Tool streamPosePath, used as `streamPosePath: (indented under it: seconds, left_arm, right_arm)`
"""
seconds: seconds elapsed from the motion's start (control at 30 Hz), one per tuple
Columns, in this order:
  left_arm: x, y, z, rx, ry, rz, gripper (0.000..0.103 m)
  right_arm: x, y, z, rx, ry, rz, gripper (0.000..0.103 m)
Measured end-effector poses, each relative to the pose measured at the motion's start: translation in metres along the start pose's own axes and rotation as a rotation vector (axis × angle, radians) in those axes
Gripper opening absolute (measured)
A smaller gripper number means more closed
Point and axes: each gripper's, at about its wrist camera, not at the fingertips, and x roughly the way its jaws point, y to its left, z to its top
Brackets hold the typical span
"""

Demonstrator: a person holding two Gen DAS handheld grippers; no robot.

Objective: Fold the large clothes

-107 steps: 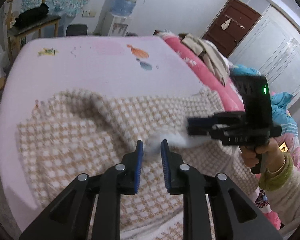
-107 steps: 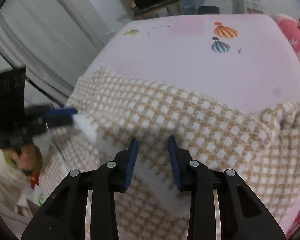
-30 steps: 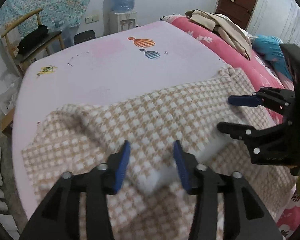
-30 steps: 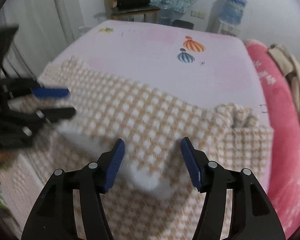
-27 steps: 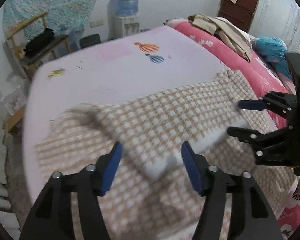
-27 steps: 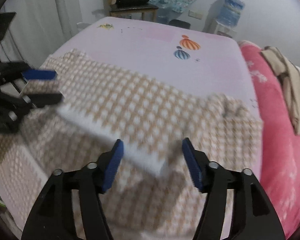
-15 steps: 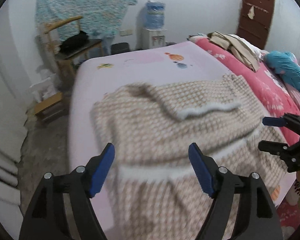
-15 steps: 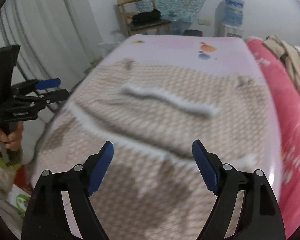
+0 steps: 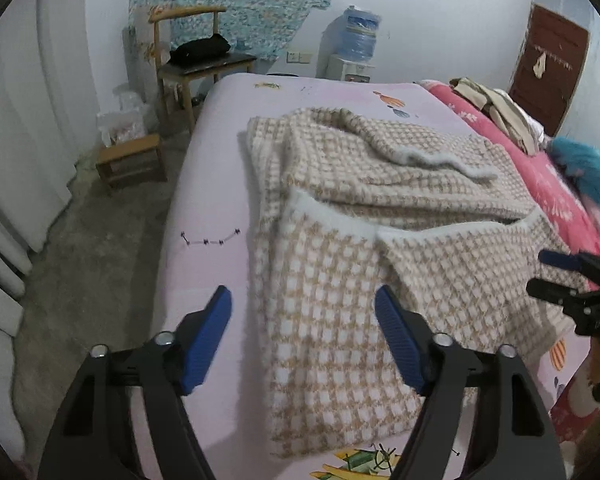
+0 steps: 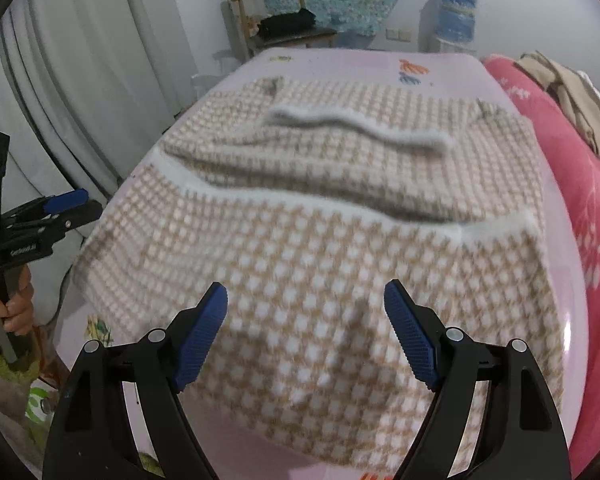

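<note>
Checked beige-and-white garment lies partly folded on the pink bed, one fold made and more left, with left gripper and right gripper spread wide, empty, above its near hem

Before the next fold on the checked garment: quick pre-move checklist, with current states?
1. Left gripper empty: ok. Its jaws stand apart after narrowing a little just now, with no cloth pinched between them.
2. Right gripper empty: ok, open above the cloth.
3. Checked garment resting on the pink bed sheet: ok, partly folded, with the white fuzzy trim lying on top.
4. Fold flat: not ok, the upper layers are bunched and rumpled.
5. Near hem within the bed: cannot tell, since the right wrist view is blurred there.
6. Beige clothes clear of the garment: ok, they lie apart on the red bedding.
</note>
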Motion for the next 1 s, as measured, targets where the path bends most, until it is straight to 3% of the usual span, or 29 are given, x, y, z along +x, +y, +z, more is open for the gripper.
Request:
streamPosePath:
  seconds: [0.17, 0.37, 0.43, 0.6, 0.7, 0.87, 1.0]
  left_arm:
    - [0.013, 0.003, 0.003, -0.025, 0.005, -0.071, 0.051]
    - [0.044, 0.004, 0.016, -0.006, 0.046, -0.016, 0.041]
    - [0.051, 0.006, 0.017, -0.016, 0.058, -0.034, 0.036]
    - [0.048, 0.004, 0.019, -0.03, 0.034, -0.134, 0.036]
    - [0.047, 0.0, 0.019, -0.01, 0.029, -0.157, 0.036]
    - [0.064, 0.011, 0.024, -0.06, 0.078, -0.152, 0.036]
    - [0.08, 0.027, 0.032, -0.145, 0.122, -0.221, 0.035]
  right_arm:
    - [0.005, -0.005, -0.007, 0.033, 0.013, -0.004, 0.077]
    - [0.011, -0.011, -0.009, 0.078, 0.021, 0.008, 0.077]
    - [0.011, -0.011, -0.009, 0.077, 0.024, 0.007, 0.077]
    - [0.014, -0.013, -0.01, 0.078, 0.033, 0.007, 0.077]
    - [0.016, -0.016, -0.012, 0.09, 0.04, 0.02, 0.077]
    - [0.017, -0.015, -0.011, 0.088, 0.041, 0.022, 0.077]
    - [0.019, -0.015, -0.01, 0.09, 0.043, 0.023, 0.077]
